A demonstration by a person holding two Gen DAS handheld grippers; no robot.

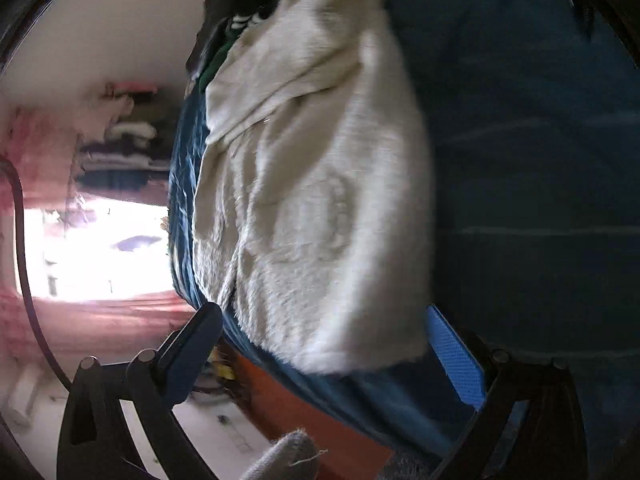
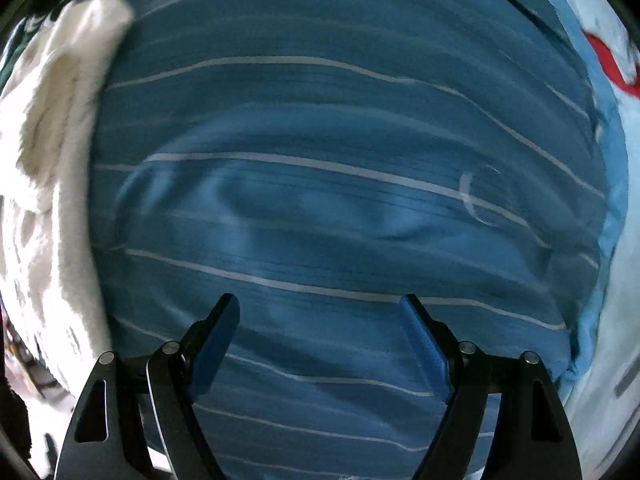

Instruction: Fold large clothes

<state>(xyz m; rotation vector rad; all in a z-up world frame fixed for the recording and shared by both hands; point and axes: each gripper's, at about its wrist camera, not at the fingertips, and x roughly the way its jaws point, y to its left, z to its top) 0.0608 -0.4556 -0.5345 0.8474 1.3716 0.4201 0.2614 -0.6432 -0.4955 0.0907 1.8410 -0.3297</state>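
A cream fuzzy garment (image 1: 316,184) lies folded on the blue striped bed cover (image 1: 540,160). The left wrist view is rolled sideways, with the bed's edge running down the frame. My left gripper (image 1: 324,320) is open, its jaws wide apart around the garment's near corner, and holds nothing. In the right wrist view the garment (image 2: 52,168) lies at the left edge. My right gripper (image 2: 320,308) is open and empty, hovering over the blue cover (image 2: 320,140) to the right of the garment.
Dark and green clothes (image 1: 228,28) lie beyond the cream garment. A bright window (image 1: 100,248) and shelves of folded items (image 1: 124,140) are off the bed's side. A light blue pillow with a red mark (image 2: 608,60) sits at the right.
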